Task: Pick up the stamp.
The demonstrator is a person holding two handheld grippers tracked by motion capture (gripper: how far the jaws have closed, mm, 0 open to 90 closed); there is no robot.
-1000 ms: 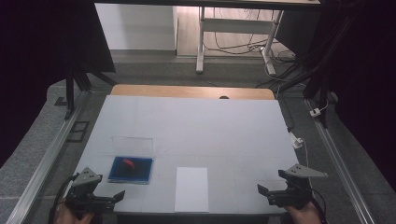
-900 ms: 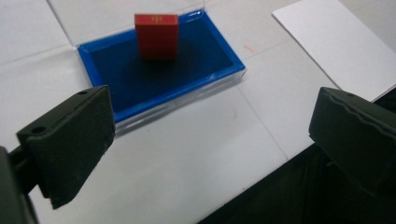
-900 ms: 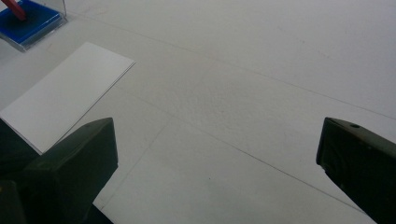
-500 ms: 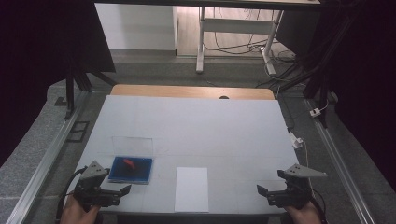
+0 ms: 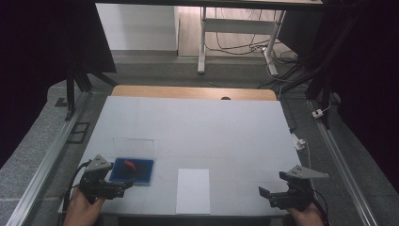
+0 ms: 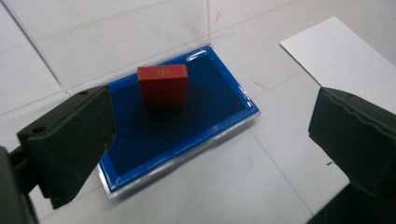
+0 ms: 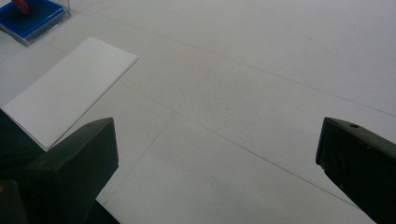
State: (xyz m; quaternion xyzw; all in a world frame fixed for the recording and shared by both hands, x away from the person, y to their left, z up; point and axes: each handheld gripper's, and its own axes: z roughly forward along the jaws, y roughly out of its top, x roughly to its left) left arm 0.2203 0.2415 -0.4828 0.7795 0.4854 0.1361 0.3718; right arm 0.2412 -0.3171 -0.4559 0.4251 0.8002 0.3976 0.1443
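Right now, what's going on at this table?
A person holds a gripper in each hand at a white table. The left gripper, jaws open, sits just at the near edge of a blue tray with a clear open lid, where a red block stands. Nothing is gripped yet. The right gripper rests open near the table's front right, over bare surface. A white sheet of paper lies flat between the two.
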